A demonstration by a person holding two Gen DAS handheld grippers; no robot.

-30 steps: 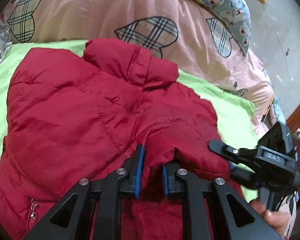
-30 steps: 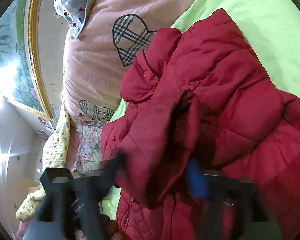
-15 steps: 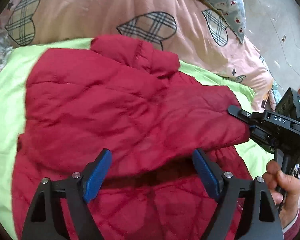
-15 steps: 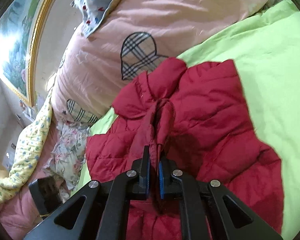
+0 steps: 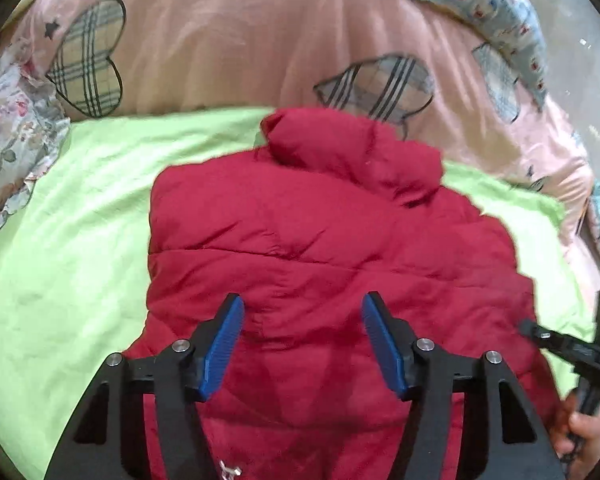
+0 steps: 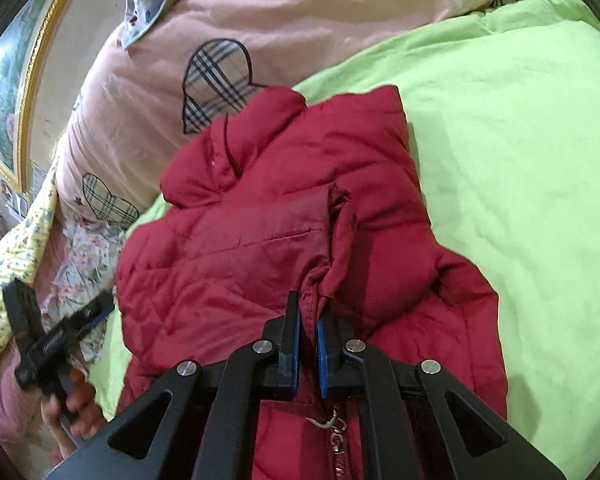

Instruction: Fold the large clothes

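Note:
A dark red padded jacket point(image 5: 320, 240) lies on the lime green sheet point(image 5: 68, 240), collar toward the pink quilt. My left gripper point(image 5: 302, 304) hovers over the jacket's middle; its jaws are closing, apart, with fabric beneath them and nothing pinched. In the right wrist view, my right gripper point(image 6: 308, 312) is shut on a bunched fold of the jacket point(image 6: 240, 264) at a sleeve end, just above the zipper pull point(image 6: 332, 420). The right gripper point(image 5: 540, 330) also shows at the jacket's right edge in the left wrist view. The left gripper point(image 6: 60, 332) appears at the far left in a hand.
A pink quilt point(image 5: 240, 40) with plaid hearts is piled behind the jacket. A floral pillow point(image 5: 4, 120) lies at the left, a blue patterned pillow point(image 5: 500, 4) at the back right. A gold-framed painting point(image 6: 4, 80) hangs on the wall. Bare green sheet point(image 6: 520, 160) flanks the jacket.
My left gripper let go of the sleeve, opened wide and pulled back; the sleeve now lies across the jacket's body. My right gripper closed on a fold of fabric and rolled.

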